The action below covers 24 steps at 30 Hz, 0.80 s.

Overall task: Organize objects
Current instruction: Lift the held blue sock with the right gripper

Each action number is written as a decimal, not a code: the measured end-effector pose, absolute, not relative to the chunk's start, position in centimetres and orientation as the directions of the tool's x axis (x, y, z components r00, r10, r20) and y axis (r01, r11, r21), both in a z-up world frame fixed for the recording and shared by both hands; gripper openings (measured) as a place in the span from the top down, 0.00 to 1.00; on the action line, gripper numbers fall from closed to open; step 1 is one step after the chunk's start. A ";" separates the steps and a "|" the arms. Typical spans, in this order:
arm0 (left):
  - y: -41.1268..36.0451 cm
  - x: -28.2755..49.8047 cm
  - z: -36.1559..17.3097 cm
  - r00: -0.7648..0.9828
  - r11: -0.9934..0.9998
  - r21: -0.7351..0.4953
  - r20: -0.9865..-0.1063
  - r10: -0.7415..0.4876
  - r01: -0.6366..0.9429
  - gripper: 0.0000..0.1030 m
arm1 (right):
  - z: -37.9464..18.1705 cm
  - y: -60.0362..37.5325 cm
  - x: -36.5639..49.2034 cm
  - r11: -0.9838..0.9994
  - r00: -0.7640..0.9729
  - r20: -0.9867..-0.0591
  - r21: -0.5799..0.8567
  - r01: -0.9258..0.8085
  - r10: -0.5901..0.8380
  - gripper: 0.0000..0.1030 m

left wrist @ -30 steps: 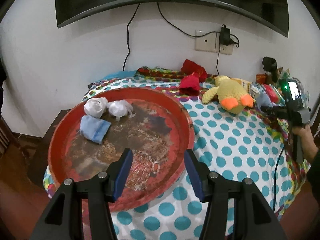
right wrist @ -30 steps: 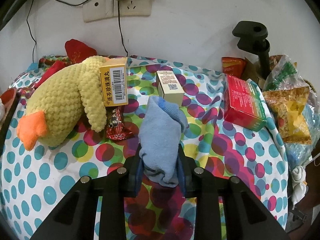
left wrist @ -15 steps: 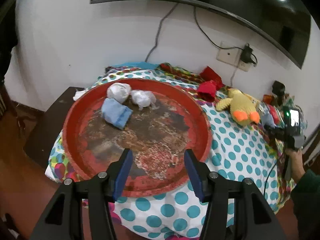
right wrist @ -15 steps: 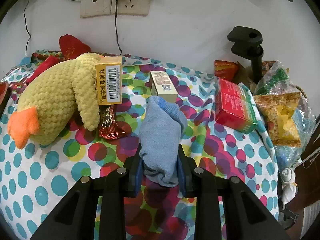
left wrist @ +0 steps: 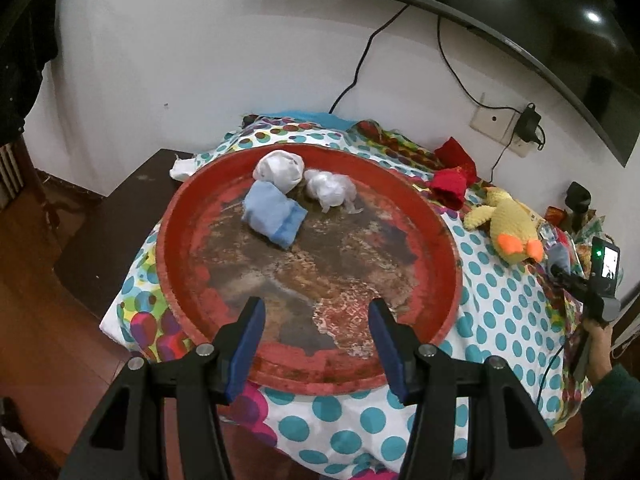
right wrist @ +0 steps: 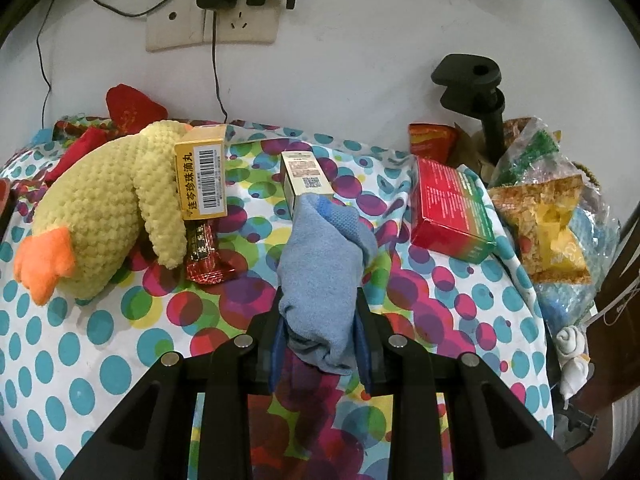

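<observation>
polka-dot cloth (left wrist: 496, 304) on table, white wall (left wrist: 200, 60), wood floor (left wrist: 36, 320)

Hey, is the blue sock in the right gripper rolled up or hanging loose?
Rolled up. The blue sock forms a compact bundle standing up between the right gripper's jaws, which are shut on its lower part.

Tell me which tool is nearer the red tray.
Left. The left tool hangs open right over the red tray's near rim. The right tool is off past the yellow plush duck, shut on a blue sock above the spotted cloth.
</observation>
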<state>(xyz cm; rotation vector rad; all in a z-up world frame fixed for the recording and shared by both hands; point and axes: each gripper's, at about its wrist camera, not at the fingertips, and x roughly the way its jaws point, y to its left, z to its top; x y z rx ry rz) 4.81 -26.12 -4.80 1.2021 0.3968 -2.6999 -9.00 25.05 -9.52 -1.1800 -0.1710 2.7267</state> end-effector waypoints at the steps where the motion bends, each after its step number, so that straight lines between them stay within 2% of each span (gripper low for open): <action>1: -26.3 4.8 -4.8 -0.667 -0.950 -0.188 -0.745 -0.027 0.248 0.47 | -9.4 25.1 -8.9 -0.981 -0.679 -0.709 -0.163 -0.107 0.192 0.73; 6: -26.7 5.0 -4.7 -0.670 -0.953 -0.160 -0.740 -0.057 0.258 0.47 | -8.8 25.6 -8.2 -0.990 -0.684 -0.716 -0.089 -0.109 0.140 0.73; 10: -27.2 4.9 -5.2 -0.663 -0.946 -0.194 -0.748 -0.029 0.260 0.47 | -7.4 25.6 -7.1 -0.994 -0.698 -0.708 -0.043 -0.103 0.103 0.73; 16: -27.7 4.9 -5.3 -0.658 -0.941 -0.212 -0.753 -0.016 0.265 0.47 | -5.4 23.8 -5.5 -0.998 -0.710 -0.701 -0.033 -0.061 0.066 0.73; 24: -28.5 5.8 -3.5 -0.681 -0.939 -0.183 -0.729 -0.068 0.290 0.47 | -1.4 18.4 -3.8 -0.999 -0.729 -0.684 0.005 0.045 -0.036 0.72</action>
